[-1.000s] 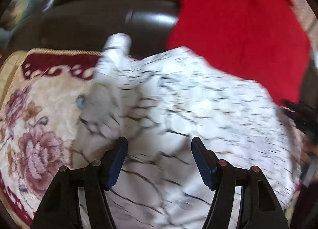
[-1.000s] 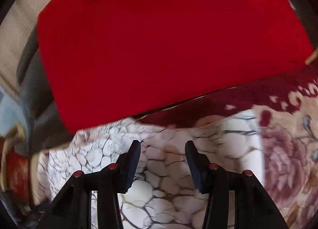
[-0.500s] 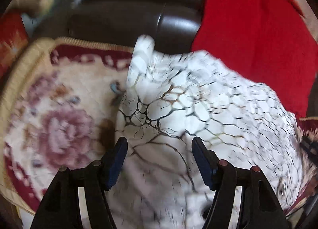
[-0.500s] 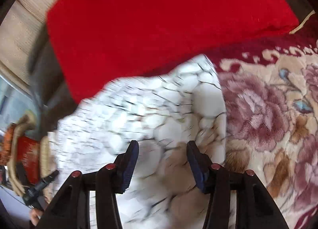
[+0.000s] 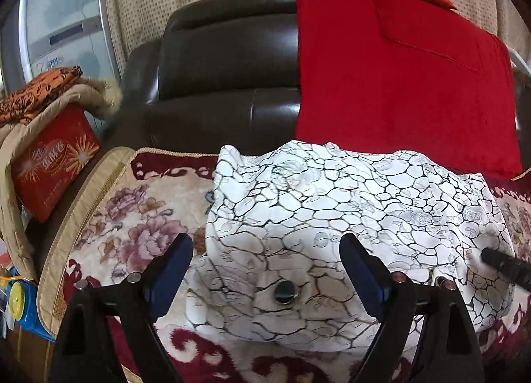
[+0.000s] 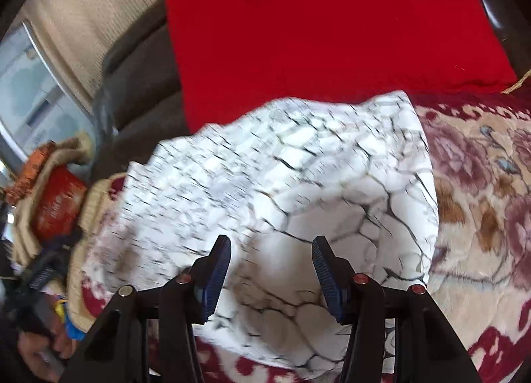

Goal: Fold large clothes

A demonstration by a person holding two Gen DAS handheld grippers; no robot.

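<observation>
A white garment with a dark crackle pattern lies folded in a lumpy bundle on the floral seat cover, a round snap button on its near edge. My left gripper is open and empty just above its near edge. My right gripper is open and empty over the same garment, which is blurred in the right wrist view. The right gripper's black tip shows at the garment's right end in the left wrist view.
A red cloth hangs over the dark leather sofa back. A red box under a beige fur-trimmed coat stands at the left. A blue and yellow object lies low at the left.
Both grippers have pulled back and up from the garment, so more of the sofa and room shows. The garment lies settled on the seat cover. Both grippers stay open.
</observation>
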